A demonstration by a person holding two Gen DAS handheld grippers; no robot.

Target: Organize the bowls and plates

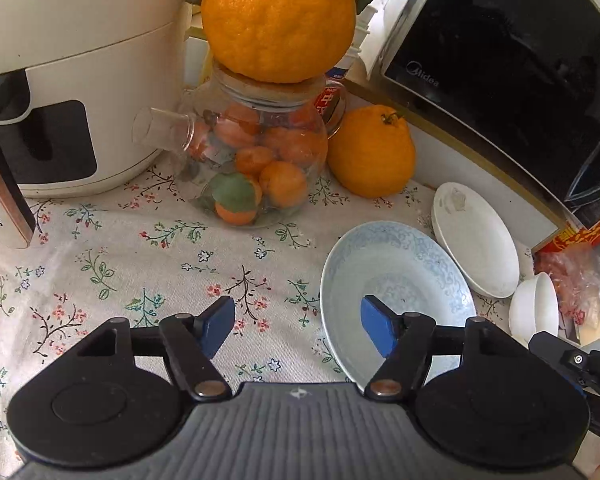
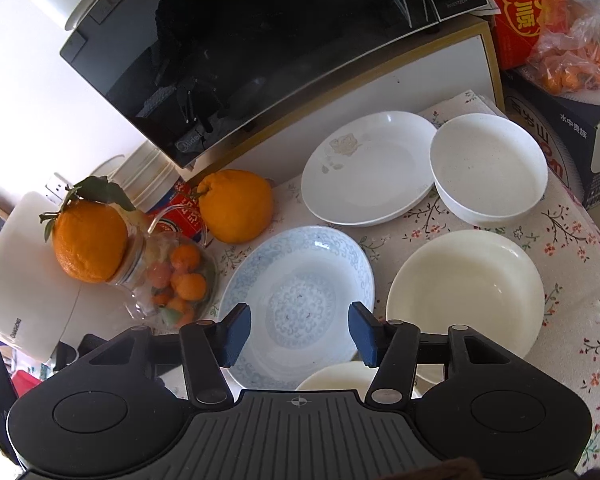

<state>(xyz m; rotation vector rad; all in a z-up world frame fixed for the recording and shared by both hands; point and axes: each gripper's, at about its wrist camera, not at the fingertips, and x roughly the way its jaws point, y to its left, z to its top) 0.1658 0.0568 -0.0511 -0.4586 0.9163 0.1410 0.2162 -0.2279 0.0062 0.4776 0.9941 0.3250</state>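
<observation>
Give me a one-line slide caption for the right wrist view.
Right gripper open above a blue-patterned plate, with white plate, white bowl and cream bowl on floral cloth.

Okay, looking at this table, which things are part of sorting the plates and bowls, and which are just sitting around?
Part of the job:
- blue patterned plate
- white plate with flower print
- white bowl
- cream bowl
- cream dish at the near edge

Just lying about:
- glass jar of small oranges
- two big oranges
- microwave
- white cooker
- red box
- bag of oranges
</observation>
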